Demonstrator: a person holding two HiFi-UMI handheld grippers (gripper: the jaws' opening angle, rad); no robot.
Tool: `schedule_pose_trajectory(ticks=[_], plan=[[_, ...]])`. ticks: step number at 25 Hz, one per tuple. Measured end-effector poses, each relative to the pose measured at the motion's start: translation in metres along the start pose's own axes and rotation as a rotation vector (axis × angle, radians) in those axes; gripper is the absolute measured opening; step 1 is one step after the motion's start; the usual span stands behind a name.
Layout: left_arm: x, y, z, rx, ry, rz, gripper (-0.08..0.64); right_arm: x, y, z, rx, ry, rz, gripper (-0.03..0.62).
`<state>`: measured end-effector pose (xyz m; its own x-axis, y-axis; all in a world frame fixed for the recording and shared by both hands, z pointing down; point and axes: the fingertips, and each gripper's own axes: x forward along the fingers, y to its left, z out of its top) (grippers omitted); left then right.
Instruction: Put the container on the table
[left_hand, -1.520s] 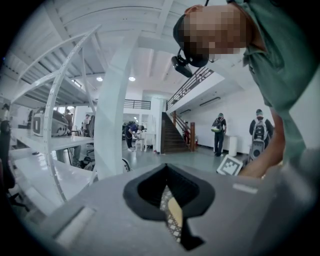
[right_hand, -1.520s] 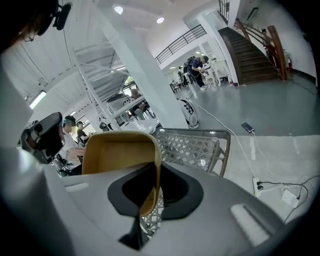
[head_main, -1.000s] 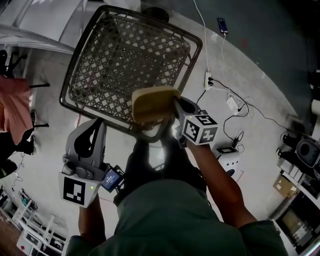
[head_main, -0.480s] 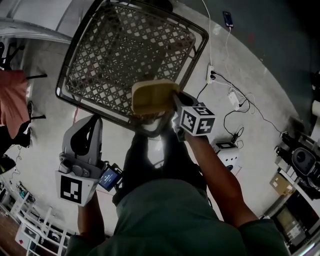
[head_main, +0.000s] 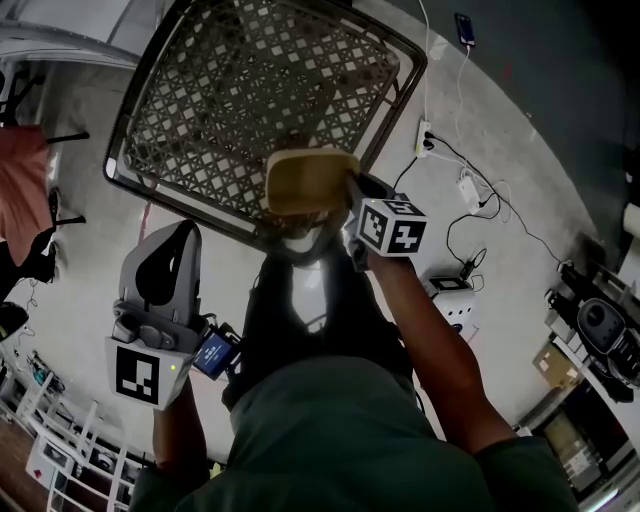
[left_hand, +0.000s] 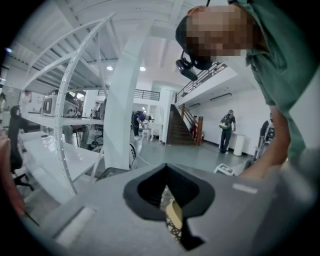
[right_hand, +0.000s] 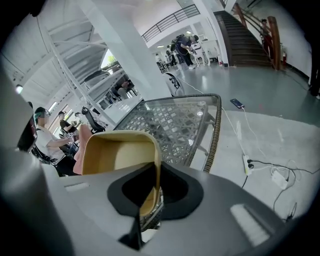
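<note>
— Entry one: where was the container found in relation to the jaws?

— One tan container (head_main: 308, 180) was recorded at the right gripper (head_main: 345, 198). One side wall was set between the two jaws, and in the right gripper view the open tray (right_hand: 117, 152) was seen spreading to the left of them. It was held at the near rim of the table (head_main: 130, 190). Whether it touched the lattice top could not be told.

— Entry two: how were the jaws listed?

— The right gripper (right_hand: 149, 200) was noted as pinched on that thin wall, with its jaws drawn close. The left gripper (head_main: 172, 250) was noted lower and to the left, well apart from the container. Its jaws (left_hand: 171, 216) were brought nearly together, with only a narrow slit left and nothing gripped.

— Entry three: what were the counts?

— One container, one table (right_hand: 175, 120) and two grippers were counted. On the floor beyond, one power strip (head_main: 424, 138) and one phone (head_main: 466, 28) were logged.
</note>
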<state>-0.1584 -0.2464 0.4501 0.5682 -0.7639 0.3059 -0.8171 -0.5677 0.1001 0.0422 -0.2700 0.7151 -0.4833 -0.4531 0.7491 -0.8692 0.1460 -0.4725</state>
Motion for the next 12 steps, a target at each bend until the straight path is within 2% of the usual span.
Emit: schedule_pose_trajectory(ticks=[12], plan=[[-0.003,-0.002,-0.011,-0.008,0.003,0.011,0.002,0.012,-0.021,-0.019,0.016,0.053,-0.061,0.031]])
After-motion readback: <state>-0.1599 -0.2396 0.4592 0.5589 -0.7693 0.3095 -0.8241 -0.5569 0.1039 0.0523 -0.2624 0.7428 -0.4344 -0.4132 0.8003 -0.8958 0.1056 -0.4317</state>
